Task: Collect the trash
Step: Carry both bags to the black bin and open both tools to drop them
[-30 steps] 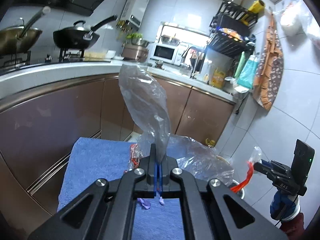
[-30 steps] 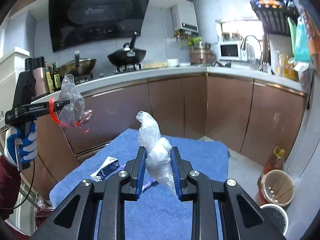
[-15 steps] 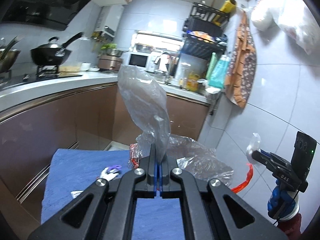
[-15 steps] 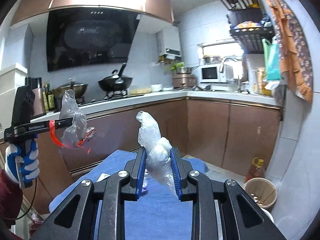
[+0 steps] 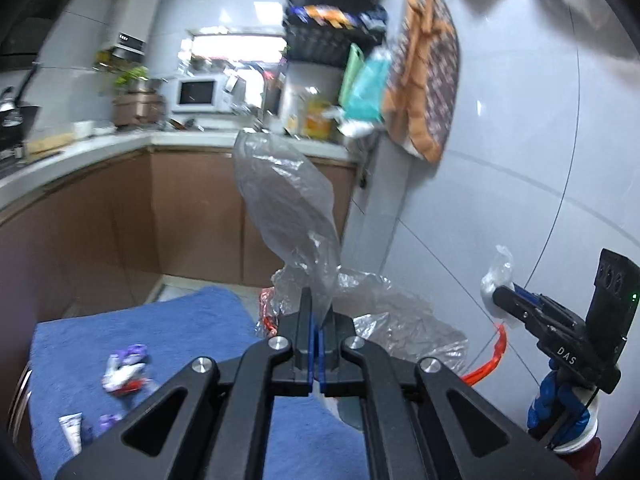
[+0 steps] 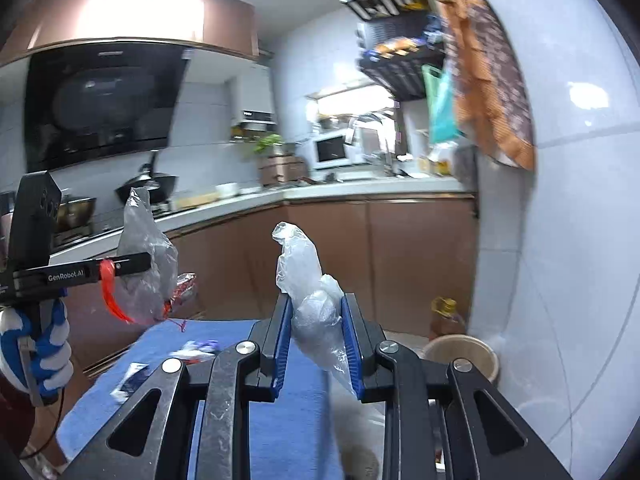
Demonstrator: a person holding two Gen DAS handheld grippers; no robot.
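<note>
Room: kitchen, blue towel (image 5: 168, 344) on the near surface.
Left gripper (image 5: 316, 334): pinching a clear bag (image 5: 288, 208).
Right gripper (image 6: 316, 340): clamping crumpled plastic (image 6: 308, 280).
Bin (image 6: 460, 358): far right, on the floor.
Tip: hold both pinches firm; release only over the bin.

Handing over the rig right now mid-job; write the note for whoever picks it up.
Left tool: shut on the grey plastic bag, held in the air with a red strip dangling from it.
Right tool: shut on a crumpled clear plastic wad, also in the air.
Waste bin: on the floor, right of the blue towel.
Done: both plastic pieces are lifted.
Left: put them in the bin, probably; then collect the wrappers and small tube lying on the towel.
</note>
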